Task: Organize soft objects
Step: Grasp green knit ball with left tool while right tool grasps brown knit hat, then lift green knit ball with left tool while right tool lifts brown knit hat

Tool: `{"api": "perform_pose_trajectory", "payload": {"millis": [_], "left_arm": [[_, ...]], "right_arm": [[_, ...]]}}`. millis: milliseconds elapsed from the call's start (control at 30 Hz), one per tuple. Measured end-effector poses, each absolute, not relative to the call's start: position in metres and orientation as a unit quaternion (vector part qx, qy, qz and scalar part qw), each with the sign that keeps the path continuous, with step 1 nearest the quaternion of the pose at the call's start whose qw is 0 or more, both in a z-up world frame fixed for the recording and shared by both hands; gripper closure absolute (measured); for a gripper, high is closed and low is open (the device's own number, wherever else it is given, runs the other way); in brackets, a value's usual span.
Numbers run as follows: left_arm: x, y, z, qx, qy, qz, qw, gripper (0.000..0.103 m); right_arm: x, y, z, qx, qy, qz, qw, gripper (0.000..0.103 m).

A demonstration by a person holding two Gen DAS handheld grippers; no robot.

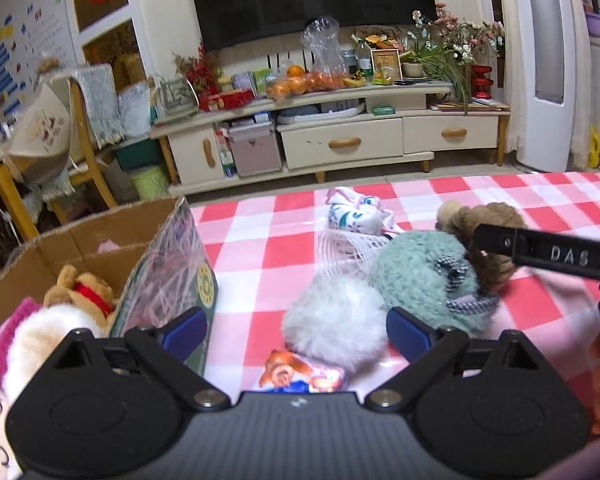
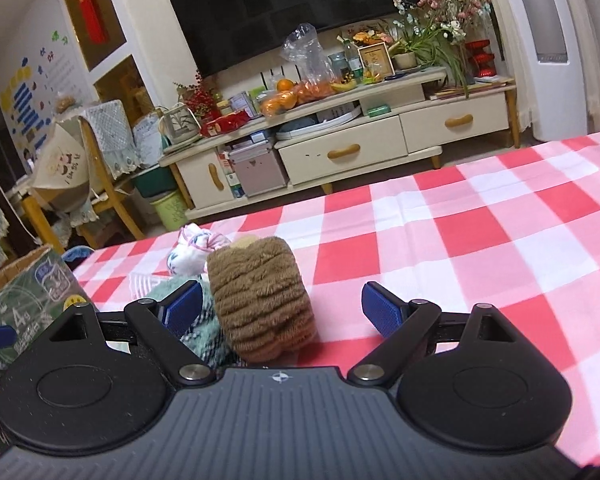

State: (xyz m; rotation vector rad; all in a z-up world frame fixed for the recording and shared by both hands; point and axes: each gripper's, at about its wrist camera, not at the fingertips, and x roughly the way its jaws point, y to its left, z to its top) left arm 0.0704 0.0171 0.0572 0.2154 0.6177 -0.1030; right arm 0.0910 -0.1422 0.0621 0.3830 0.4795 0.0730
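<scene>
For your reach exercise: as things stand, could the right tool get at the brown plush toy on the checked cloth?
Probably yes. The right tool is open, and the brown plush toy already sits between its fingers, toward the left one. The teal plush presses against that side and might get pinched too.

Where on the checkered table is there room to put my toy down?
The big free patch is the checkered tablecloth to the right of the brown plush, out to the far edge. A narrower strip lies between the cardboard box and the white fluffy ball. It is crowded where the ball, teal plush, brown plush and floral bundle cluster.
</scene>
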Motion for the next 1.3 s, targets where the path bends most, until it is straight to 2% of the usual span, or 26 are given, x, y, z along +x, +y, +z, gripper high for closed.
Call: {"api": "perform_pose_trajectory", "payload": {"millis": [233,300,333,400,433,500,600,800,1300], "left_arm": [[0.082,0.006,0.046,0.124,0.298,-0.055,0.945,0.01],[0.084,0.003,0.042,0.136,0.297,-0.048,0.944,0.014],[0.086,0.002,0.041,0.141,0.295,-0.049,0.944,0.016],[0.09,0.003,0.039,0.141,0.297,-0.048,0.943,0.023],[0.092,0.004,0.038,0.141,0.298,-0.047,0.943,0.024],[0.097,0.005,0.036,0.139,0.299,-0.045,0.943,0.033],[0.102,0.009,0.033,0.132,0.311,-0.05,0.94,0.046],[0.101,0.003,0.027,0.126,0.332,-0.071,0.932,0.054],[0.071,-0.015,0.025,0.105,0.347,-0.129,0.923,0.062]], "right_arm": [[0.1,-0.149,0.056,0.198,0.244,0.062,0.947,0.0],[0.102,-0.147,0.056,0.196,0.246,0.065,0.947,0.002],[0.102,-0.148,0.056,0.197,0.246,0.07,0.947,0.005],[0.1,-0.147,0.057,0.195,0.246,0.076,0.947,0.022],[0.1,-0.147,0.057,0.194,0.247,0.077,0.946,0.025],[0.099,-0.146,0.057,0.193,0.25,0.083,0.945,0.039],[0.099,-0.146,0.058,0.189,0.252,0.092,0.945,0.044],[0.096,-0.149,0.058,0.196,0.261,0.115,0.938,0.05],[0.069,-0.167,0.062,0.184,0.286,0.112,0.934,0.053]]}}
